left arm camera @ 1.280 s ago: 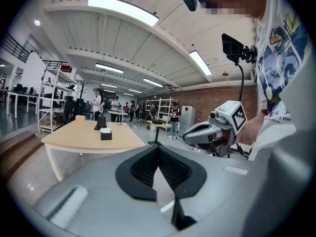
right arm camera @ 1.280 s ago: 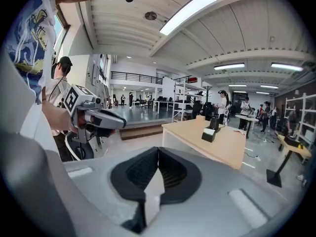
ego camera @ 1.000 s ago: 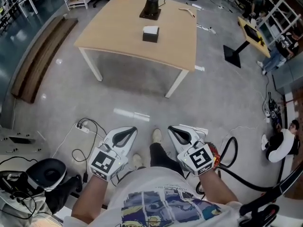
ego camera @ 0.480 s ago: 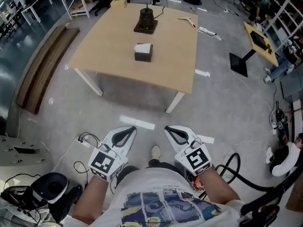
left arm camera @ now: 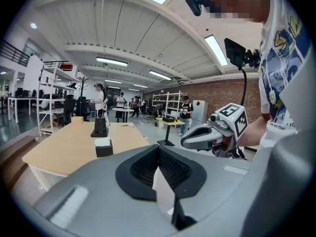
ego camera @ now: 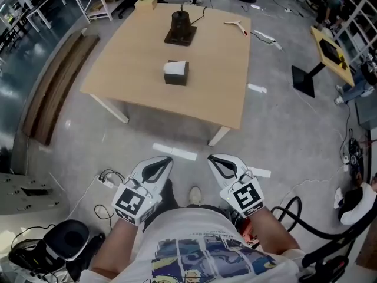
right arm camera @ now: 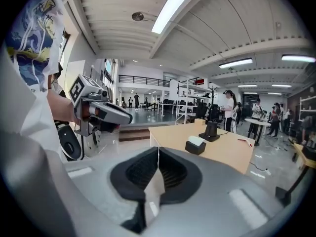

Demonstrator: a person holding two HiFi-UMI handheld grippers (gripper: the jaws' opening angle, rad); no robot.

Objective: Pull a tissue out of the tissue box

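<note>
Tissue box point(ego camera: 176, 73): dark, with a white tissue tuft standing up out of its top. It sits upright near the middle of the pale wooden table point(ego camera: 129, 58), closer to the near edge than the far one. It also shows in the left gripper view point(left arm camera: 103, 147) and the right gripper view point(right arm camera: 196, 144). No print on it is legible at this range. Its sides look roughly square to the table edges; the long axis can't be told, it is too small.

Behind it on the table are a black stand on a dark base point(ego camera: 180, 28), a small cardboard box point(ego camera: 145, 3) at the far corner, and a pale T-shaped item point(ego camera: 235, 24) near the far right edge.

Left gripper point(ego camera: 166, 158) and right gripper point(ego camera: 212, 157) are held side by side over the grey floor point(ego camera: 283, 128), well apart from the table. Both point forward at it, tilted a little down, tips angled slightly toward each other. The marker cubes sit on top by the wrists and show black-and-white square patterns only, no words. Bare forearms come in from the bottom edge.

Left jaws are together with nothing between them point(left arm camera: 158, 149). Right jaws are likewise closed and empty point(right arm camera: 158, 154).

One shoe point(ego camera: 194, 196) shows between the grippers. A white power strip with cables point(ego camera: 106, 178) lies on the floor to the left.
</note>
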